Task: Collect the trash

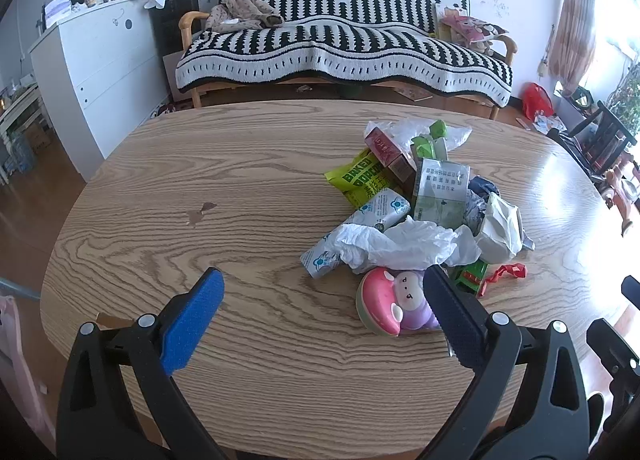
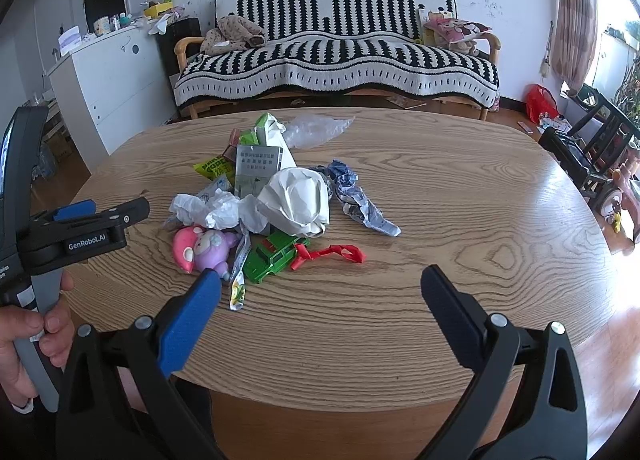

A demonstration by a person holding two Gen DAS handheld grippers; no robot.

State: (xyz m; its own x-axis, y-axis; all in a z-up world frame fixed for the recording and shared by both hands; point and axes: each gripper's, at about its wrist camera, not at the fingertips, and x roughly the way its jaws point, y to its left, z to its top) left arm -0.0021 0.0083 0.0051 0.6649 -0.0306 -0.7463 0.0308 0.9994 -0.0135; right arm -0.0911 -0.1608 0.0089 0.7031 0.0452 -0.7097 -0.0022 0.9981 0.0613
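A pile of trash lies on the oval wooden table (image 1: 240,219): crumpled white tissue (image 1: 400,244), a yellow-green snack bag (image 1: 356,179), a red carton (image 1: 384,149), a grey-green packet (image 1: 440,191), crumpled paper (image 1: 500,227) and a red wrapper scrap (image 1: 506,274). A pink and purple plush toy (image 1: 394,302) and a green toy car (image 2: 274,256) lie at the pile's near edge. My left gripper (image 1: 322,288) is open and empty; its right finger is beside the plush toy. My right gripper (image 2: 320,282) is open and empty, just in front of the red scrap (image 2: 332,254).
A sofa with a black and white throw (image 1: 340,35) stands behind the table. A white cabinet (image 1: 96,59) is at the left. A dark chair (image 2: 592,147) and toys are at the right. The left gripper's body (image 2: 80,227) shows in the right wrist view.
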